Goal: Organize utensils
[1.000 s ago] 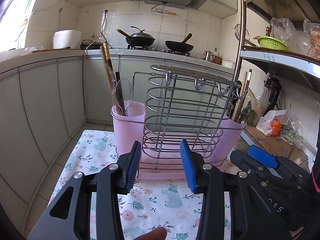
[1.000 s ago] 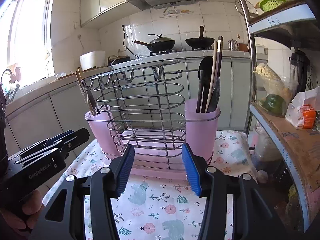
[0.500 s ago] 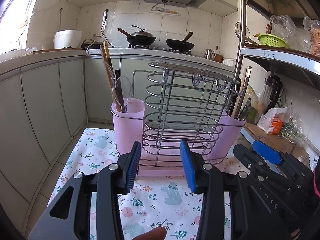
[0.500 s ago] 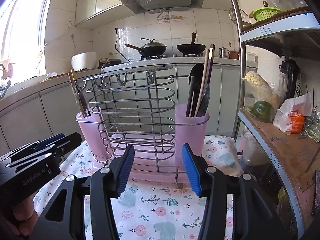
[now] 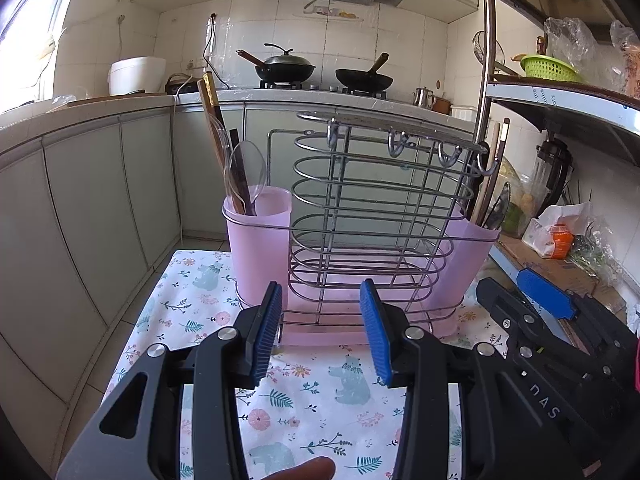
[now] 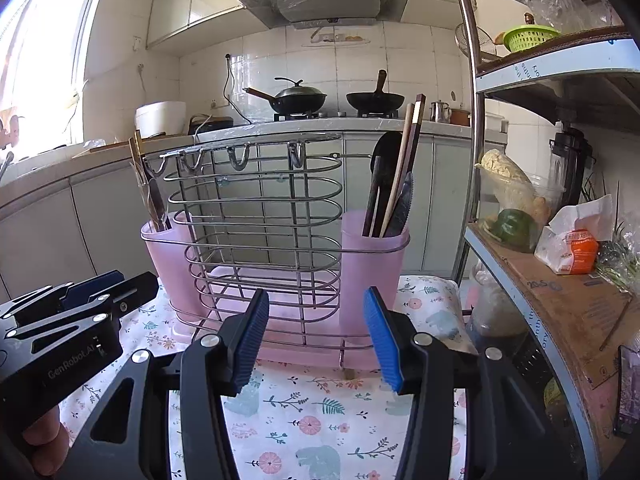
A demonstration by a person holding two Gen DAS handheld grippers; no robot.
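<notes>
Nothing has shifted: both tongs, left tongs (image 5: pixel 320 330) and right tongs (image 6: pixel 316 338), gape empty over the floral tablecloth (image 5: pixel 304 412).

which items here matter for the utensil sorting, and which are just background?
Job: wire rack; left pink cup with chopsticks and a clear spoon; right pink cup with chopsticks and dark utensils; left gripper and right gripper, both open and empty.

Background: woks, rice cooker, green basket, shelf food bags.
</notes>
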